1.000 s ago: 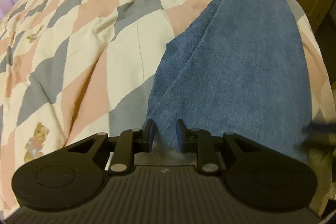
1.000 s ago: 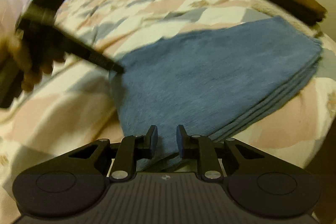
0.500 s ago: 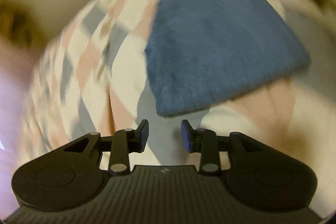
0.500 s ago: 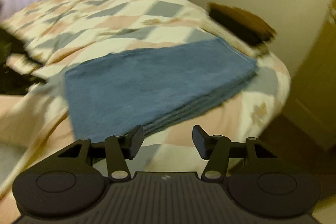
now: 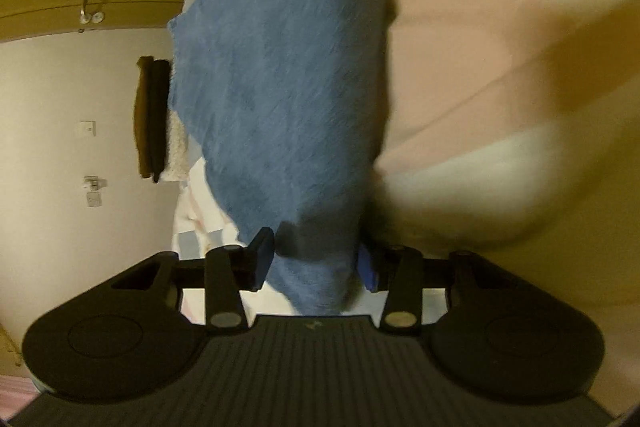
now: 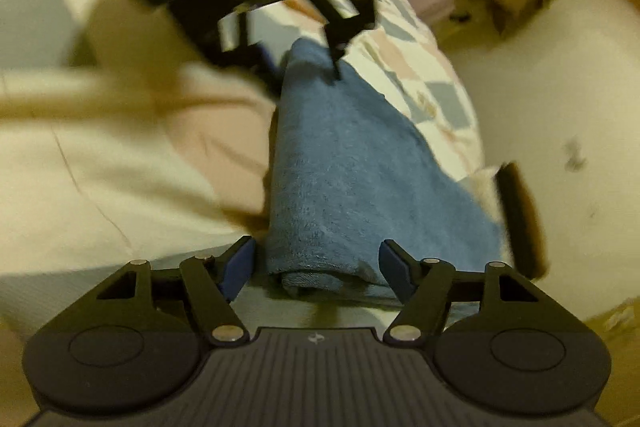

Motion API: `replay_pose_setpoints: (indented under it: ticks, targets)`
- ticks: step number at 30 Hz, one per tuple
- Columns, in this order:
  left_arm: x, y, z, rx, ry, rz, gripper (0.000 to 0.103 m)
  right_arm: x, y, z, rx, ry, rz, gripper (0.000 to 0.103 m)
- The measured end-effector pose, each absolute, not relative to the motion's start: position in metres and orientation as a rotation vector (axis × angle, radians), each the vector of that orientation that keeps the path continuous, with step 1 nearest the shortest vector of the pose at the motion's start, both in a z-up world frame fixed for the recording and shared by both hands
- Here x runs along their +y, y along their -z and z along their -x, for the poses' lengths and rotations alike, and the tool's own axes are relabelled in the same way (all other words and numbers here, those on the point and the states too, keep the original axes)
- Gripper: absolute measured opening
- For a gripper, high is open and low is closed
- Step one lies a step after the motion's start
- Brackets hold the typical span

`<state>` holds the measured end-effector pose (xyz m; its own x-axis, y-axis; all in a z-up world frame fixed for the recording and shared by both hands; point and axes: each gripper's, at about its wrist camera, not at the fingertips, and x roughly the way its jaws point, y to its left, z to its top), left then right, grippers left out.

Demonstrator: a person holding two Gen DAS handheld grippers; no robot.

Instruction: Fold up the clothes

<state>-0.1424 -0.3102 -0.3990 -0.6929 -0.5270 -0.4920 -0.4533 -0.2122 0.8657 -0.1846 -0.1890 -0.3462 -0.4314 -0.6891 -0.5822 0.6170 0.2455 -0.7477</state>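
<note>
Quilted bed (image 6: pixel 420 75), pastel diamond patches; folded blue terry towel (image 6: pixel 352 179) lies on it.
Left gripper (image 5: pixel 316 261) and right gripper (image 6: pixel 318 263): fingers spread, straddling opposite ends of the towel, not pinching; layered fold edge faces right gripper.

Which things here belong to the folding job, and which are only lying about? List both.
Job:
- folded blue towel
- left tongs, open around one end
- right tongs, open around the other end

Lying about:
- checked quilt
- dark brown folded cloth on a cream fleece
</note>
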Motion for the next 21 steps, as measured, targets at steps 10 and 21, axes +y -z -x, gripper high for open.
replay_pose_setpoints:
  ticks: [10,21]
  targets:
    - [-0.312,0.387,0.139,-1.911,2.155,-1.208,0.020,-0.206,0.340,0.202,1.358,1.477,0.010,0.018]
    - [-0.272,0.299,0.107,-1.531,2.291,-1.252,0.015,-0.174,0.249,0.200,1.131,1.406,-0.195,0.016]
